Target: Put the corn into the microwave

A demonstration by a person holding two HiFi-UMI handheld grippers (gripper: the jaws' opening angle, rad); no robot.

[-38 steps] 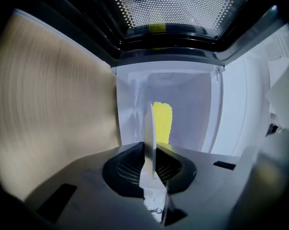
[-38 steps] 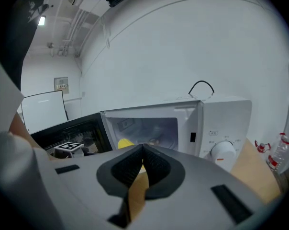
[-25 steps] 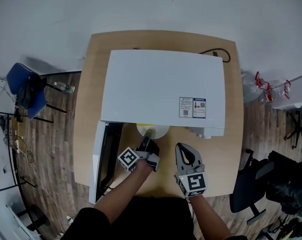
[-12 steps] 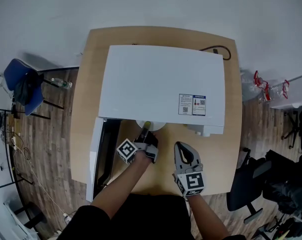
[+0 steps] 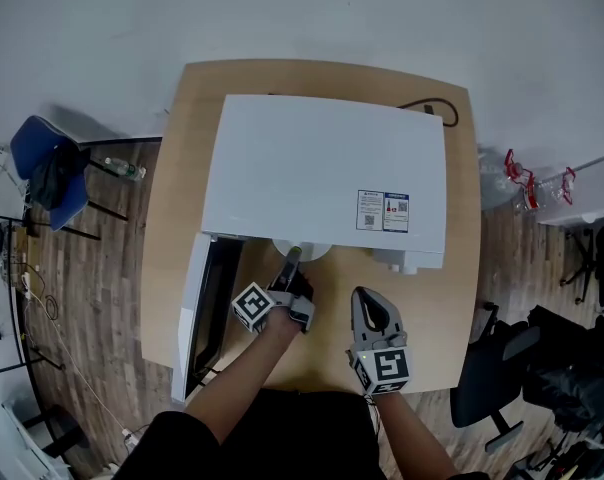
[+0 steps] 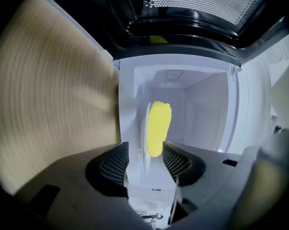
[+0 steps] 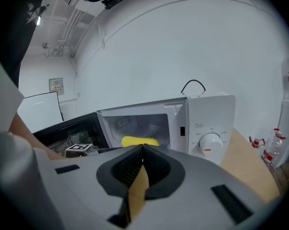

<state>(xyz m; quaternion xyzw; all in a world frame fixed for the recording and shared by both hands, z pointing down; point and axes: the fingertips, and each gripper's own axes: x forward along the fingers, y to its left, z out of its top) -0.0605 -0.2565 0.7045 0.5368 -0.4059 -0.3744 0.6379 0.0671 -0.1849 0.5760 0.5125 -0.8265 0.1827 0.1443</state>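
Note:
The yellow corn point(image 6: 159, 126) lies on a white plate point(image 6: 145, 128) inside the white microwave point(image 5: 322, 178); in the right gripper view the corn point(image 7: 139, 141) shows through the open cavity. My left gripper point(image 6: 147, 164) points into the cavity. Its jaws are opening, with the plate's rim between the pads and neither pad pressing on it. In the head view only a sliver of the plate point(image 5: 304, 251) peeks from under the microwave's top, at the left gripper point(image 5: 290, 261). My right gripper point(image 7: 143, 150) is shut on nothing and hangs in front of the microwave, beside the left one.
The microwave door point(image 5: 204, 313) stands swung open at the left, over the table's front left part. The control knob point(image 7: 210, 143) is on the right of the cavity. The wooden table point(image 5: 462, 268) ends close behind both grippers. A power cable point(image 5: 427, 106) runs off the back.
The plate has slid further under the microwave's top; the yellow of the corn no longer shows in the head view. The left gripper moved slightly forward. The right gripper stayed put.

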